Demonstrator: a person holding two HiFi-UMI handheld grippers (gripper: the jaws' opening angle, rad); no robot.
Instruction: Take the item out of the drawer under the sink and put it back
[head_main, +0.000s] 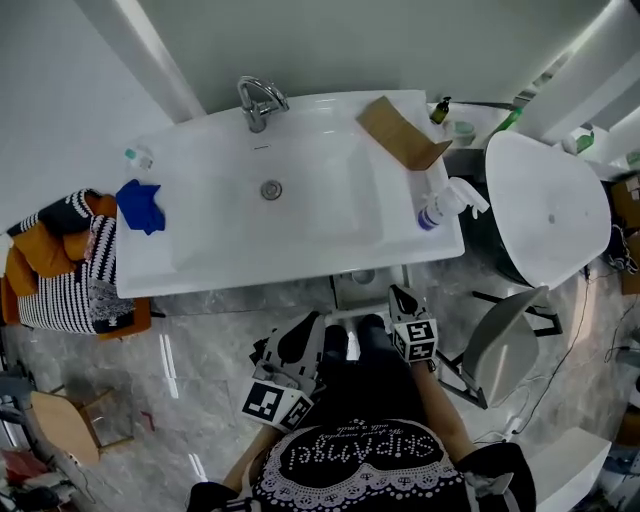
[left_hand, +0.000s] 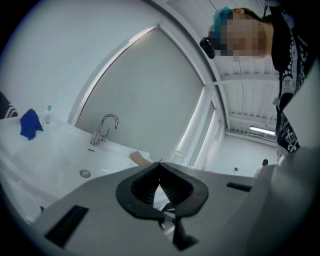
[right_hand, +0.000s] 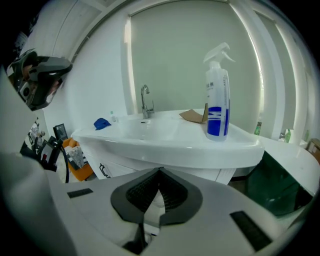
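The white sink (head_main: 300, 230) fills the middle of the head view, and its basin hides the drawer from above. In the right gripper view a white cabinet front with a dark handle (right_hand: 103, 171) shows under the sink (right_hand: 165, 150). No item from the drawer shows. My left gripper (head_main: 310, 322) hangs in front of the sink's near edge, close to my body, its jaws shut with nothing between them (left_hand: 160, 164). My right gripper (head_main: 398, 293) is beside it on the right, facing the basin's front, shut and empty (right_hand: 160, 170).
On the sink top are a faucet (head_main: 260, 100), a spray bottle (head_main: 445, 205), a cardboard piece (head_main: 400, 132) and a blue cloth (head_main: 140, 205). An orange basket with striped cloth (head_main: 70, 270) stands left. A round white table (head_main: 550, 205) and grey chair (head_main: 505, 345) stand right.
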